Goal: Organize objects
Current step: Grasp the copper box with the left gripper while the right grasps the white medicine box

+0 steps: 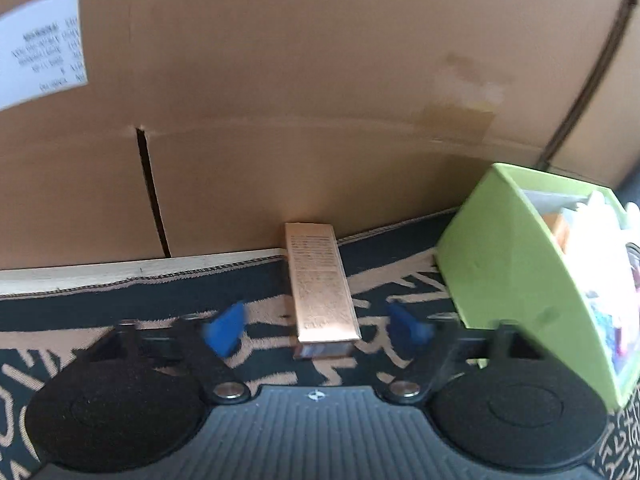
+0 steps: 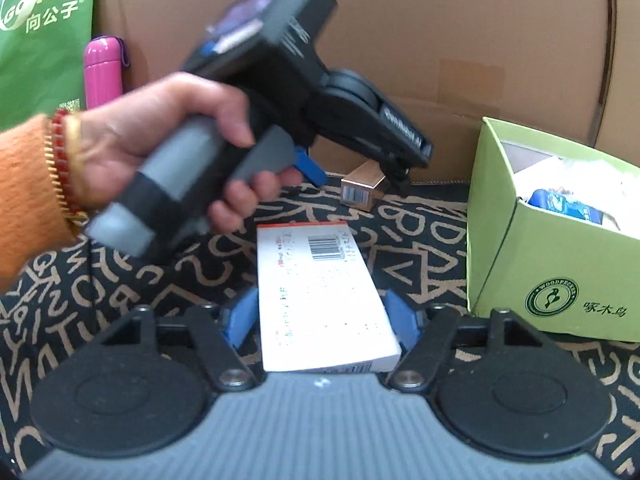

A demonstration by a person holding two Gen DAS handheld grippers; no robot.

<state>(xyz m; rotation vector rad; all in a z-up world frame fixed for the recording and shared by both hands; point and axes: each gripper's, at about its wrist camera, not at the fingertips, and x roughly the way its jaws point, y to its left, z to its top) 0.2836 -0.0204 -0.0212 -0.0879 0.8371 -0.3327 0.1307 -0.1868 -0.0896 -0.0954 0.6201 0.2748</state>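
Right gripper (image 2: 320, 316): blue fingers (image 2: 240, 316) set apart either side of flat white rectangular carton with barcode (image 2: 324, 296); left finger at or just beside carton edge, right finger just off it, firm grip not confirmed. Carton flat on black cloth with tan letter pattern (image 2: 120, 280). Left gripper (image 1: 318, 326): blue fingertips (image 1: 226, 328) parted, near end of slim copper-coloured rectangular box (image 1: 320, 280) between them, clear gaps both sides, nothing held. Copper box flat on patterned cloth, far end at base of large brown cardboard box (image 1: 320, 80). Lime-green open-topped cardboard box (image 2: 552, 248) to right of both grippers, holding mixed items, blurred. Person's hand (image 2: 168, 136), orange sleeve, red and gold bracelets, around left gripper's grey handle. Further back: pink cylindrical flask (image 2: 103, 72) upright, green printed bag (image 2: 44, 40) beside it.
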